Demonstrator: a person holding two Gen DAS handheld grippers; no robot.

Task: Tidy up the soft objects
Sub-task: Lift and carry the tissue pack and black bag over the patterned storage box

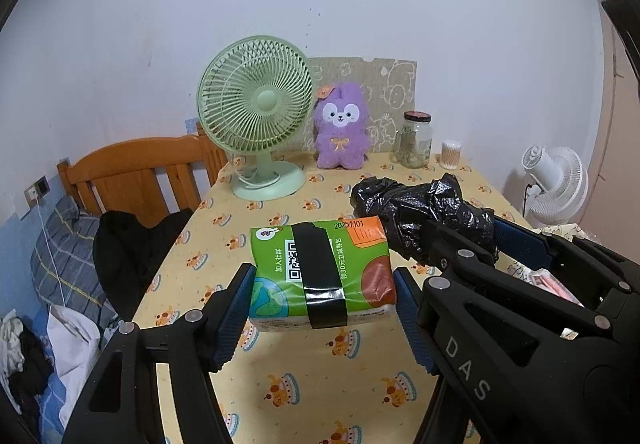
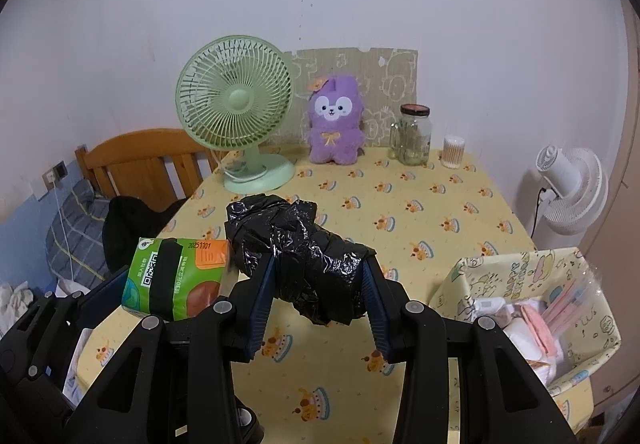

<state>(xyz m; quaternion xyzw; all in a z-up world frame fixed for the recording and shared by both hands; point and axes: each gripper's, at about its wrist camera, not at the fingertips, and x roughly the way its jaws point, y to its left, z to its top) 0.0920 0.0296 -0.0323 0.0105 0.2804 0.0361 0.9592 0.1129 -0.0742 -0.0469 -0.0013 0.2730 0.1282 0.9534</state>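
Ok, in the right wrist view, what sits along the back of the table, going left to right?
Green desk fan → purple plush toy → glass jar with a dark lid → small container of cotton swabs.

You cannot see what the black bag (image 2: pixel 304 260) wraps; the box (image 2: pixel 592 328) is cut off at the edge.

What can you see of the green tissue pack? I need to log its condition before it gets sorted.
The green tissue pack is a soft, glossy plastic-wrapped block printed with a QR code, Chinese text, a date stamp and an orange corner. A band of black tape wraps its middle. It looks intact, lies roughly level and is lifted clear of the table, clamped at its two ends by the left gripper. Its orange corner sits right beside the black plastic bundle; contact is unclear.
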